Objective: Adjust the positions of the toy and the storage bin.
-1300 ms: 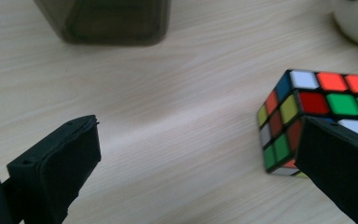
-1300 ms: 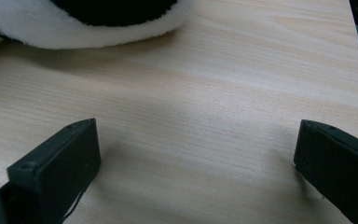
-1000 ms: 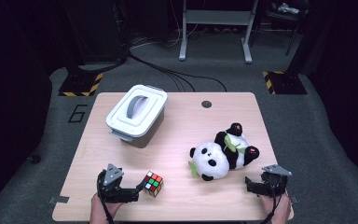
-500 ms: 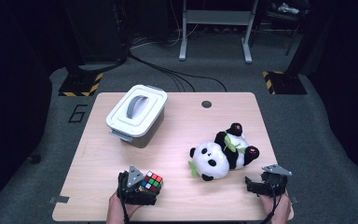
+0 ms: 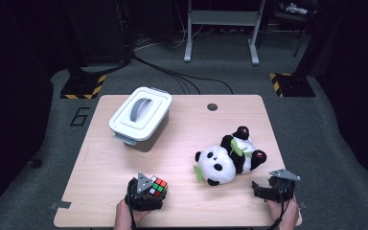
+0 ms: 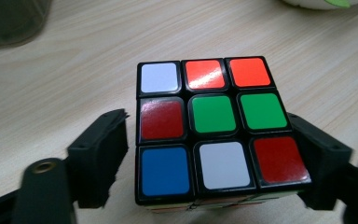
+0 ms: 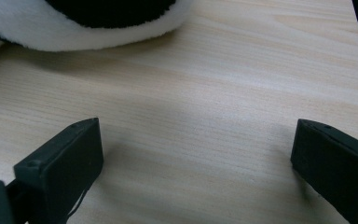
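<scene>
High view: the left gripper sits at the lower left of the frame over the Rubik's cube; lidded box upper left, plush panda centre right, right gripper lower right, jaws apart.

Left gripper view: the jaws have just been closing, flanking the cube; the right touches, the left stands just off.

Right gripper view: jaws wide apart over bare table

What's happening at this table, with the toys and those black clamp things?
A person holds a two-jaw gripper in each hand. The left gripper has its jaws around a Rubik's cube at the near edge of the wooden table, and they have just been closing on it; the left pad looks just short of the cube. The right gripper rests open near a plush panda. A white lidded box sits farther back.
</scene>
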`<state>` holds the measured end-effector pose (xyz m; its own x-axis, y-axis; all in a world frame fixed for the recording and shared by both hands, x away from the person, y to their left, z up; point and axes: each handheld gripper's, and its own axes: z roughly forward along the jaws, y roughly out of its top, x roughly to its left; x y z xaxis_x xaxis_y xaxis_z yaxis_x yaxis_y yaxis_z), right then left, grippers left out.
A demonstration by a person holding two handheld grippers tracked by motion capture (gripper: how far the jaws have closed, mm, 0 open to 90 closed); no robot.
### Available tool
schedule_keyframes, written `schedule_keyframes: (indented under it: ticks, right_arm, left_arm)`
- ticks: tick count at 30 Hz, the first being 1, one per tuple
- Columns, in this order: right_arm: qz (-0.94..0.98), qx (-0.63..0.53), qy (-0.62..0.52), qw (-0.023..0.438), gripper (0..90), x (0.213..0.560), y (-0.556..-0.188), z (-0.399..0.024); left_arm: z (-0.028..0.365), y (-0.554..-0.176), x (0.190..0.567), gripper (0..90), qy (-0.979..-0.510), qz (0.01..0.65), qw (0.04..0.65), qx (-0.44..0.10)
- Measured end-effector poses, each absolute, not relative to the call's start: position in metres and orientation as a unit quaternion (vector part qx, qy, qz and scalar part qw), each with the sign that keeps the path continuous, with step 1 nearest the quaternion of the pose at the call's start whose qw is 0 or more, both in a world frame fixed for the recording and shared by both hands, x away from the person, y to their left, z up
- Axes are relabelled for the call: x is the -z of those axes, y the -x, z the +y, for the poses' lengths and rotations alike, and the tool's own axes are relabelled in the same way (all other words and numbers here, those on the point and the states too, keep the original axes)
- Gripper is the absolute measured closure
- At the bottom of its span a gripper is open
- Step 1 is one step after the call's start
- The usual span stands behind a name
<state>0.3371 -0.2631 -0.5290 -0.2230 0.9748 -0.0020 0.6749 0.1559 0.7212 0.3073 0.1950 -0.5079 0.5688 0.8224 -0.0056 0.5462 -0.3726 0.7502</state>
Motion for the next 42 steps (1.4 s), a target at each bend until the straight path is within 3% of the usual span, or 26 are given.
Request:
schedule_keyframes:
  ticks: [5, 22, 42]
  right_arm:
    - [0.719, -0.307, -0.574, 0.245, 1.6, 0.529, -0.337, -0.263]
    - [0.719, -0.306, -0.574, 0.245, 1.7, 0.529, -0.337, -0.263]
    - [0.719, -0.307, -0.574, 0.244, 1.7, 0.529, -0.337, -0.263]
  left_arm:
    - [0.195, -0.305, 0.509, 33.6, -0.807, 0.414, 0.374, -0.193]
    - [0.215, -0.309, 0.503, 33.9, -0.793, 0.432, 0.375, -0.208]
    - [0.282, -0.327, 0.489, 33.9, -0.742, 0.501, 0.367, -0.254]
